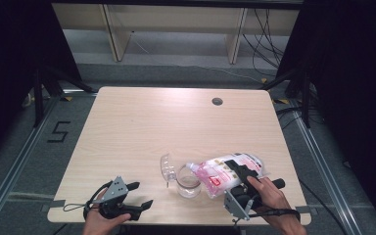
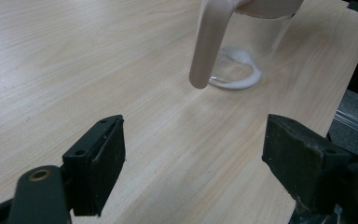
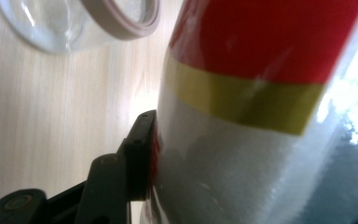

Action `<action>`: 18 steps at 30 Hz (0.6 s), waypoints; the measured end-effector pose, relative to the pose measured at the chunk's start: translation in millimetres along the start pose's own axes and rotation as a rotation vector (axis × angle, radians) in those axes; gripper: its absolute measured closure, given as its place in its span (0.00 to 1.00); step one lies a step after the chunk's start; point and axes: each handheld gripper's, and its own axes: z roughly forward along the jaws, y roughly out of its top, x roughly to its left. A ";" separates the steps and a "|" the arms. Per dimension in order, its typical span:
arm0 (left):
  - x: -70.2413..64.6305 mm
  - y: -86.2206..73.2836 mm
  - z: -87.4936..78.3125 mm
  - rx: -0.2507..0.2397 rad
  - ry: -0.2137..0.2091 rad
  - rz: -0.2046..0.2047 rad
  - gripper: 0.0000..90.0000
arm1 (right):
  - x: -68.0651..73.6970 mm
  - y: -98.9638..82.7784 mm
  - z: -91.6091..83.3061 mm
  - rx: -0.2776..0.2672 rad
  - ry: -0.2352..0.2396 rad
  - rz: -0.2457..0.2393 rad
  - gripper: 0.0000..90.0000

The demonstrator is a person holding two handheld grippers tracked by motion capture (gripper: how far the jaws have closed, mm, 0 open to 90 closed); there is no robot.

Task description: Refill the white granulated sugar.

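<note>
Bag (image 1: 225, 171) of white granules, clear plastic with red, yellow and pink print, is clamped in the right gripper (image 1: 241, 172) near the front right of the table (image 1: 142, 122). Bag is tilted, its cut corner pointing left and down over the mouth of the glass jar (image 1: 188, 182). In the right gripper view the bag (image 3: 270, 116) presses flat against the one jaw in sight, so the jaws are closed on it at a middling width; white grains fill the lower part of the bag, with a red field and a yellow band above. Jar stands upright just left of the bag, its hinged lid (image 1: 166, 168) swung back and up on the far left side. In the left gripper view a thin ring of white powder lies on the bottom of the jar (image 2: 247, 46), and a pale lid part (image 2: 209, 42) hangs down in front of it. Left gripper (image 1: 138, 195) rests low at the front left edge of the table, well apart from the jar, jaws wide apart with nothing between them but bare wood. A dark round hole (image 1: 217, 101) sits near the far edge of the table.
</note>
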 end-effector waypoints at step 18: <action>1.3 -0.2 0.9 0.009 -0.004 0.020 0.23 | 4.6 9.3 3.9 0.061 0.010 -0.271 0.58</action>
